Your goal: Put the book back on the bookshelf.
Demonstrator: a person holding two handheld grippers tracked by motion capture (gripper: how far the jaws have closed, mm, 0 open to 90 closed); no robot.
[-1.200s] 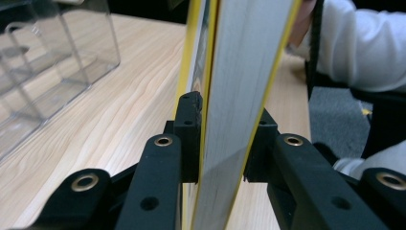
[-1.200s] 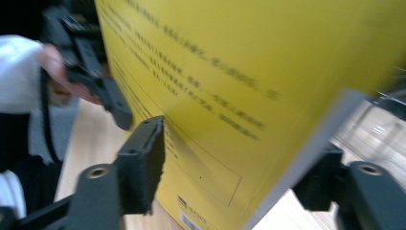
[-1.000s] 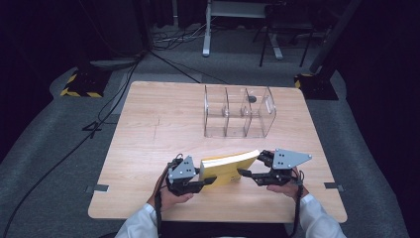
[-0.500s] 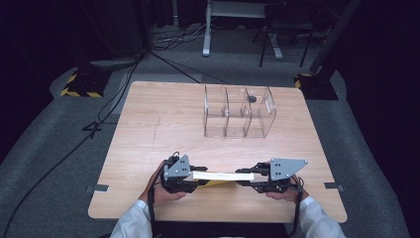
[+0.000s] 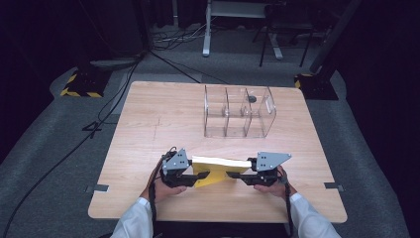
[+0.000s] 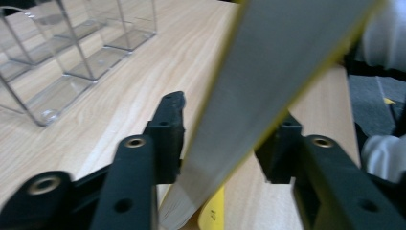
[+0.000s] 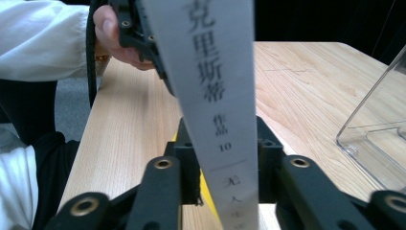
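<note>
Yellow-covered and thin, the paperback book [image 5: 218, 168] now hangs between the two tools near the front edge of the pale wooden table [image 5: 163, 119], its white spine and page edges turned up toward the high camera, whereas a second ago it showed its broad yellow face tilted between them. The left gripper [image 5: 190, 177] has just been opening: in the left gripper view the book's page block [image 6: 268, 91] passes between its black jaws with a visible gap on the right side, so that hold looks loose or released. The right gripper [image 5: 239, 174] has just been closing, and in the right gripper view its jaws sit tight against the book's spine [image 7: 215, 96], gripping it. My reading is that the book has been stood on edge and is being handed over to the right tool, ready to be carried toward the clear plastic three-compartment organiser [image 5: 239, 112] standing well apart at the table's far side, with all its compartments apparently unfilled. Black Chinese characters run down the white spine, reading roughly 克里斯蒂, then 作品 and the number 10; the smaller characters below are blurred.
</note>
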